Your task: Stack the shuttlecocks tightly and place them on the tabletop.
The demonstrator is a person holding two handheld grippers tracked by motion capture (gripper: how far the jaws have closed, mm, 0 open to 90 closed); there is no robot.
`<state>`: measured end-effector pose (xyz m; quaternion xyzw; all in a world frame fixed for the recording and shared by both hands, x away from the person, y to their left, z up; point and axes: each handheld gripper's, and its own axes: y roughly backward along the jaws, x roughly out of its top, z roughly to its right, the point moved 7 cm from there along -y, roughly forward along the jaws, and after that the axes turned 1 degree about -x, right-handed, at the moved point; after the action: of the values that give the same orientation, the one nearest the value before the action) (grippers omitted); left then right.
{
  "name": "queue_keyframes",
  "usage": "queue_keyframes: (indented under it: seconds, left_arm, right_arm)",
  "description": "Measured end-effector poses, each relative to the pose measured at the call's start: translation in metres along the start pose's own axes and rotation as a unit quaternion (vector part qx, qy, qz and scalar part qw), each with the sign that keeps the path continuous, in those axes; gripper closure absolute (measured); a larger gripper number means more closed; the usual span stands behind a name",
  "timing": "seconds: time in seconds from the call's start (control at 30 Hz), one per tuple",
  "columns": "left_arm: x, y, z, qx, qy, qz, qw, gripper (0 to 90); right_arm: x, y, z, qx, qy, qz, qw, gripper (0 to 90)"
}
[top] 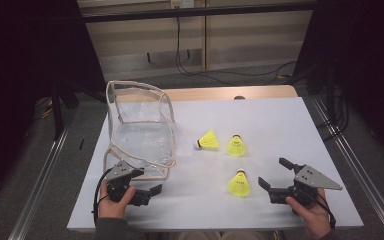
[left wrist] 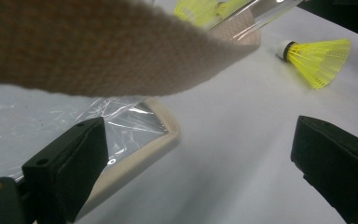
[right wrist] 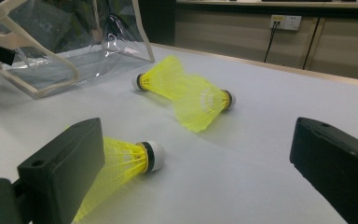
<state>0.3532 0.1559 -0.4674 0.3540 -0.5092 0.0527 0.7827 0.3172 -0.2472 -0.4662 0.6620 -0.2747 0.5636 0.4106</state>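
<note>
A clear plastic bag (top: 140, 125) with beige trim lies at the table's left, mouth toward me. Three yellow shuttlecocks rest on the white sheet: one on its side (top: 208, 140), one (top: 236, 145) beside it, and a nearer one (top: 239, 184). My left gripper (top: 147, 182) is open by the bag's near corner; in the left gripper view (left wrist: 198, 154) the bag's beige strap (left wrist: 98, 46) hangs just above its jaws. My right gripper (top: 272, 172) is open, right of the near shuttlecock. In the right gripper view (right wrist: 198, 158) that shuttlecock (right wrist: 126, 163) lies beside the left jaw.
The white sheet (top: 280, 125) covers the table, with a wooden edge (top: 220, 93) at the back. Metal rails (top: 350, 165) run along the floor on both sides. Cables (top: 205, 72) trail on the floor beyond the table.
</note>
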Motion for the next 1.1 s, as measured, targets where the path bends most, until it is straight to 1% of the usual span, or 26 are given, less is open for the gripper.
queue_keyframes:
  seconds: [0.1, 0.17, 0.33, 0.4, 0.5, 0.57, 0.67, 0.7, 0.77, 0.83, 0.97, 1.1]
  left_arm:
    - [0.001, 0.001, -0.002, 0.003, -0.001, 0.002, 1.0, 3.9]
    - [0.002, 0.002, -0.004, 0.004, 0.003, 0.006, 1.0, 3.9]
    - [0.001, 0.003, -0.006, 0.009, 0.002, 0.005, 0.9999, 3.9]
    - [0.002, 0.003, -0.007, 0.008, 0.002, 0.011, 0.9999, 3.9]
    - [0.002, 0.004, -0.008, 0.011, 0.003, 0.008, 0.9999, 3.9]
    - [0.002, 0.005, -0.008, 0.01, 0.005, 0.01, 0.9999, 3.9]
    - [0.003, 0.005, -0.008, 0.007, 0.004, 0.011, 0.9999, 3.9]
    - [0.003, 0.005, -0.008, 0.009, 0.004, 0.011, 0.9999, 3.9]
    - [0.003, 0.004, -0.007, 0.005, 0.003, 0.012, 0.9999, 3.9]
    - [0.003, 0.004, -0.007, 0.008, 0.003, 0.011, 0.9999, 3.9]
    - [0.004, 0.005, -0.007, 0.006, 0.002, 0.015, 0.9999, 3.9]
    - [0.005, 0.003, -0.007, 0.007, 0.001, 0.015, 0.9999, 3.9]
  right_arm:
    - [0.0, 0.0, 0.001, 0.0, -0.002, -0.001, 1.0, 2.4]
    - [0.001, 0.0, 0.002, -0.002, 0.0, -0.002, 1.0, 2.4]
    - [0.001, -0.002, 0.006, -0.008, -0.002, -0.006, 1.0, 2.4]
    - [0.001, -0.003, 0.008, -0.009, -0.002, -0.006, 0.9999, 2.5]
    - [0.002, -0.003, 0.013, -0.016, 0.002, -0.009, 0.9998, 2.4]
    - [0.002, -0.004, 0.017, -0.018, -0.003, -0.014, 0.9997, 2.4]
    - [0.001, -0.005, 0.024, -0.027, -0.006, -0.024, 0.9993, 2.4]
    - [0.0, -0.005, 0.025, -0.029, -0.007, -0.026, 0.9992, 2.4]
    - [0.001, -0.006, 0.029, -0.034, -0.008, -0.03, 0.999, 2.5]
    - [0.002, -0.006, 0.031, -0.037, -0.009, -0.031, 0.9988, 2.5]
    - [0.004, -0.01, 0.033, -0.039, -0.008, -0.037, 0.9985, 2.5]
    - [0.005, -0.015, 0.032, -0.037, -0.001, -0.042, 0.9984, 2.5]
